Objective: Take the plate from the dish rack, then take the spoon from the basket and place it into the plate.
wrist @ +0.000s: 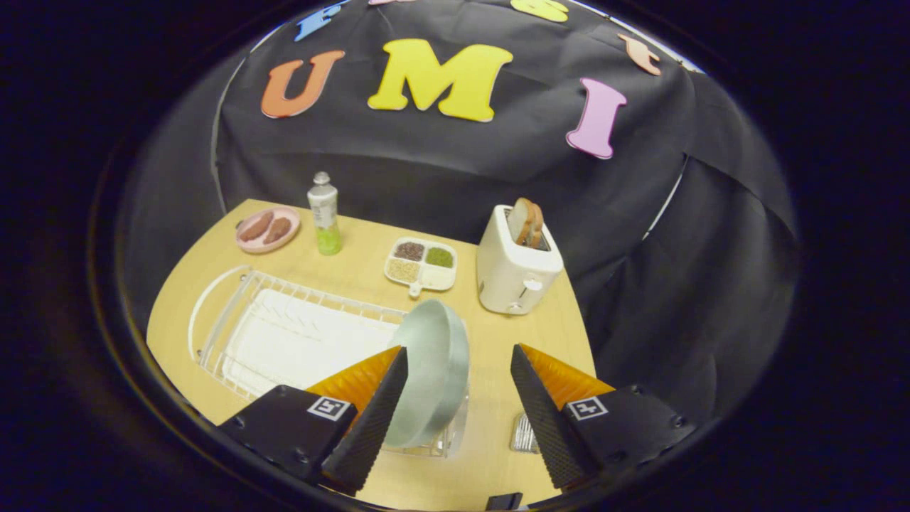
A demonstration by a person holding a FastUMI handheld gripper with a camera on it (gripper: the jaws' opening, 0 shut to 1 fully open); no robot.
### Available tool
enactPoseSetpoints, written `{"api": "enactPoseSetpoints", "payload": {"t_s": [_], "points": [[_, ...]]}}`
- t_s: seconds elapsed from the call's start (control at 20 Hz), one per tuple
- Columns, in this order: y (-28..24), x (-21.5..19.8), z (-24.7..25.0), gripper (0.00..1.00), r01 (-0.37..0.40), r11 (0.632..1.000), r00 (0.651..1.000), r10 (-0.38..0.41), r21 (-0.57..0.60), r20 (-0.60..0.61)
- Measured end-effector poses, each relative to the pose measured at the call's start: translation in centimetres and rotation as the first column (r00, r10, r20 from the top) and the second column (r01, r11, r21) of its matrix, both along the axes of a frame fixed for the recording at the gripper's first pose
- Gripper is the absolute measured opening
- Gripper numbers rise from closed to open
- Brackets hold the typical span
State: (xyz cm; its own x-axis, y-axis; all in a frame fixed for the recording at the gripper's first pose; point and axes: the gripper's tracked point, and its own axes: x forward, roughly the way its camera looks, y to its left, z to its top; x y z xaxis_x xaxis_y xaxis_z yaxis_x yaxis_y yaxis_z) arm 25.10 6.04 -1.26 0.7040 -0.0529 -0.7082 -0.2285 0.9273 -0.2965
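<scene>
Wooden table [498, 341]: we note plate [434, 370] standing on edge at near end of dish rack [284, 334]. Gripper [458, 373] spread wide, gripping nothing; plate beside one finger. Toaster [513, 267] beyond rack.

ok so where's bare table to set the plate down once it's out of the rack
Bare wood lies between the open gripper fingers, right of the plate and in front of the toaster. Another patch sits between rack, bottle and tray. The table's back edge is crowded.
</scene>
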Motion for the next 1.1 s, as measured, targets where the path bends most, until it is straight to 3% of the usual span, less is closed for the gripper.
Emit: {"api": "enactPoseSetpoints", "payload": {"t_s": [0.1,0.2,0.3,0.35,0.55,0.6,0.7,0.8,1.1], "points": [[0.1,0.6,-1.2,0.91,0.041,0.999,0.995,-0.043,-0.02,-0.094],[-0.7,1.8,-1.0,0.86,0.068,0.993,0.992,-0.078,-0.102,-0.101],[0.1,2.3,-1.2,0.67,0.066,0.987,0.989,-0.084,-0.15,-0.12],[0.4,2.1,-1.8,0.52,0.074,0.983,0.982,-0.101,-0.167,-0.158],[0.5,1.4,-3.0,0.36,0.174,0.953,0.945,-0.233,-0.248,-0.23],[1.2,1.4,-2.6,0.35,0.159,0.954,0.949,-0.219,-0.255,-0.225],[3.3,0.6,-1.8,0.24,0.131,0.948,0.964,-0.19,-0.289,-0.186],[4.3,-0.1,-1.3,0.19,0.123,0.918,0.973,-0.186,-0.377,-0.135],[6.2,-1.4,-0.8,0.17,0.171,0.861,0.977,-0.212,-0.479,-0.033]]}}
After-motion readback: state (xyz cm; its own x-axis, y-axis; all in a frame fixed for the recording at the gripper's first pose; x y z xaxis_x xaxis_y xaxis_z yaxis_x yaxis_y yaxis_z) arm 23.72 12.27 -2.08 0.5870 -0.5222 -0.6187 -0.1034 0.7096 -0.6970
